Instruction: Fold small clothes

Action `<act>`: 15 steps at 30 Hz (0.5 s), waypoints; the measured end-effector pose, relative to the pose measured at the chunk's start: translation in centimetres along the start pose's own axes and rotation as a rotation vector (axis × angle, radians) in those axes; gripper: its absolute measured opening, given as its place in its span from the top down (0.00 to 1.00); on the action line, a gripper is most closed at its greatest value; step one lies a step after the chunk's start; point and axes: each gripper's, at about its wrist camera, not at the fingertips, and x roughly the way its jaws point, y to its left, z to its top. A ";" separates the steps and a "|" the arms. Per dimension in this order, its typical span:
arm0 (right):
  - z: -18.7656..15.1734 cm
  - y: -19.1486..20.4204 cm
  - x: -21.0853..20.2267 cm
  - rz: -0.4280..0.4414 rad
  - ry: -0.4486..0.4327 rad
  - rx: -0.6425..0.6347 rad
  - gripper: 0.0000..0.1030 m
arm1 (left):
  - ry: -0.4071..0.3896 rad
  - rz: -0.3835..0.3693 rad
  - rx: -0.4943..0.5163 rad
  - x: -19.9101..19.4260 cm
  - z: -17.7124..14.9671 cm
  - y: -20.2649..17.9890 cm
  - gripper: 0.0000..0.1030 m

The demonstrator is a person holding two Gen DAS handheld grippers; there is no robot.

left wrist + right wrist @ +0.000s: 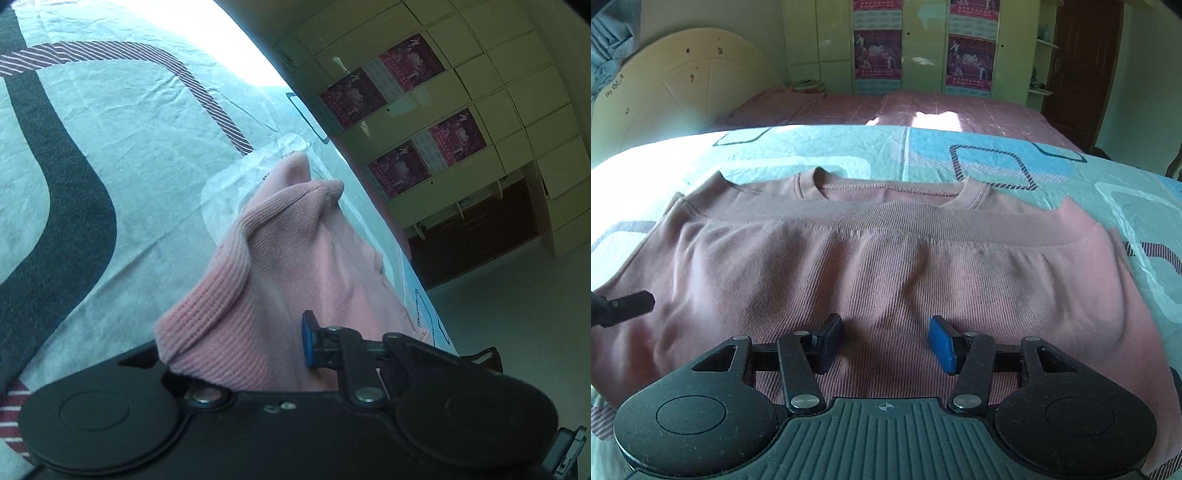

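I'm holding my right gripper (884, 341) open just above the pink ribbed sweatshirt (886, 266) lying folded on the bed (849, 151); my left gripper (236, 347) is pinching its soft, light, floppy edge.

Pink fabric (258, 295) hides one finger of the left hand-held gripper (243, 347); the wardrobe posters' (877, 53) print is too blurred to read; the sweater's (886, 266) near hem lies behind the right hand-held gripper (886, 343).

Right gripper (886, 343): black linkage arms, silver rivets, round black caps at lower corners, ribbed grey base with crosshair mark; fingers (943, 345) blue-padded; left gripper (258, 343) matching black.
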 end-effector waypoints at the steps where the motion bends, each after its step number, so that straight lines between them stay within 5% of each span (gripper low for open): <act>1: 0.1 0.0 0.0 -0.001 0.004 -0.004 0.50 | -0.003 -0.001 0.002 0.0 0.1 0.0 0.89; 8: 0.2 0.0 0.1 0.018 -0.005 -0.029 0.49 | -0.068 -0.010 0.186 -1.4 0.0 -4.2 0.90; 15: 1.4 -5.4 -3.7 0.140 -0.081 0.160 0.49 | -0.093 -0.062 0.475 -1.8 -1.9 -13.9 0.90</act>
